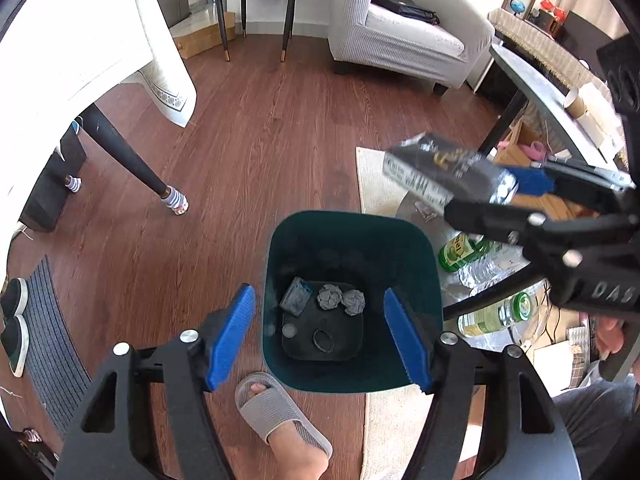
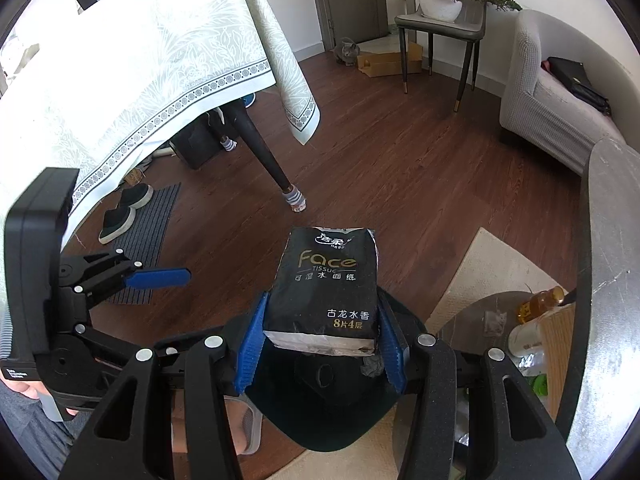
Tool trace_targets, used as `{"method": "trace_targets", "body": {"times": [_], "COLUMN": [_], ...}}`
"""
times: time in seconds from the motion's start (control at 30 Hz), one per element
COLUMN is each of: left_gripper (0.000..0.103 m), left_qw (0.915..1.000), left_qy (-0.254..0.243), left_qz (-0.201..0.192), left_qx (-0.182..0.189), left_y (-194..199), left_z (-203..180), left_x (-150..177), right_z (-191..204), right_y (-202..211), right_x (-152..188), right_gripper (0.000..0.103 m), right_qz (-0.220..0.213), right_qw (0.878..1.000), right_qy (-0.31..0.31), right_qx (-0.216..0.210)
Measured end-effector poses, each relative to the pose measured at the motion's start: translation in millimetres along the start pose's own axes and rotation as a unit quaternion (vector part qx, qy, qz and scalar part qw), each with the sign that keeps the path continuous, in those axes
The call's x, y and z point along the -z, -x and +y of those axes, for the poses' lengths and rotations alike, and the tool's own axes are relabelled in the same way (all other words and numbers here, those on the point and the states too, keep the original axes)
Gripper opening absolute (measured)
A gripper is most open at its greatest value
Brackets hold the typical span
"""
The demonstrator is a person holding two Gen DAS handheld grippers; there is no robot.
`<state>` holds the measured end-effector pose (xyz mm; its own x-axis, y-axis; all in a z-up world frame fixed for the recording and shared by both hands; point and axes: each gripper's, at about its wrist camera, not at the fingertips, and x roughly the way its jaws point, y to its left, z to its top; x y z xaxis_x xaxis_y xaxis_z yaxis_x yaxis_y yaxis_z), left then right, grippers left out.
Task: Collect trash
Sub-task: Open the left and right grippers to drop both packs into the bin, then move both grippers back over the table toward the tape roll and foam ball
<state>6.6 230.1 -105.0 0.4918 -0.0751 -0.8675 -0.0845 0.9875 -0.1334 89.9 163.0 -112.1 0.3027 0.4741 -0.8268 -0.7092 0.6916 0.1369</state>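
The right gripper (image 2: 320, 344) clamps a black tissue pack (image 2: 328, 288), its long axis pointing straight ahead of the fingers. The left gripper (image 1: 320, 336) is spread and empty. Below it, the bin (image 1: 276, 280) holds two paper balls (image 1: 342, 299) and a small packet (image 1: 296, 296).

The left gripper (image 1: 318, 334) is pointing steeply down with its blue pads (image 1: 230, 340) standing wide apart and gripping nothing. The right gripper (image 2: 320, 340) is also tilting down, its pads (image 2: 250, 350) pressing both sides of a tissue pack (image 2: 328, 288).

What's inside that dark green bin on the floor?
In the bin: two crumpled paper balls, a small grey packet and a dark ring. The bottom's near edge is hidden by the bin wall.
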Motion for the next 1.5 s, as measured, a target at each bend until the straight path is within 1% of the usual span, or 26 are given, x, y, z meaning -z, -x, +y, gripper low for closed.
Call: {"method": "trace_targets", "body": {"times": [0.27,0.43,0.5,0.8,0.87,0.9,1.1,1.27,1.37,1.5], "left_gripper": [0.052,0.044,0.039,0.037,0.037,0.037,0.037,0.037,0.037,0.037], "left_qw": [0.9974,0.995,0.9942,0.9895,0.9887,0.9885,0.9865,0.9836,0.9801,0.9765], "left_qy": [0.031,0.044,0.048,0.06,0.065,0.066,0.071,0.072,0.078,0.085], "left_qz": [-0.062,-0.084,-0.09,-0.122,-0.125,-0.126,-0.138,-0.154,-0.17,-0.183], "left_qx": [0.019,0.03,0.035,0.049,0.051,0.052,0.052,0.058,0.066,0.077], "left_y": [31.8,42.9,46.1,68.0,69.2,69.0,75.0,82.6,88.8,94.2], "left_z": [1.7,-0.5,-1.5,-7.9,-8.5,-8.8,-13.6,-20.7,-24.9,-34.1], "left_x": [-16.9,-25.5,-29.5,-43.4,-45.8,-47.0,-53.8,-59.5,-63.7,-71.0], "right_z": [-1.5,1.8,3.3,13.5,14.8,14.6,10.9,12.5,14.2,12.4], "right_y": [-13.5,-25.3,-29.2,-44.9,-46.3,-46.4,-36.8,-20.1,-6.1,11.2], "right_x": [13.7,21.6,24.8,41.8,46.5,48.6,53.2,49.8,45.6,40.8], "right_gripper": [0.051,0.051,0.051,0.054,0.065,0.066,0.067,0.067,0.059,0.052], "right_qz": [0.043,0.074,0.084,0.132,0.141,0.143,0.133,0.102,0.079,0.05], "right_qw": [0.999,0.997,0.996,0.989,0.987,0.986,0.987,0.992,0.994,0.996], "right_qy": [0.007,0.017,0.023,0.06,0.069,0.073,0.076,0.077,0.075,0.068], "right_qx": [0.009,0.014,0.015,0.026,0.039,0.043,0.037,0.014,0.002,-0.007]}}
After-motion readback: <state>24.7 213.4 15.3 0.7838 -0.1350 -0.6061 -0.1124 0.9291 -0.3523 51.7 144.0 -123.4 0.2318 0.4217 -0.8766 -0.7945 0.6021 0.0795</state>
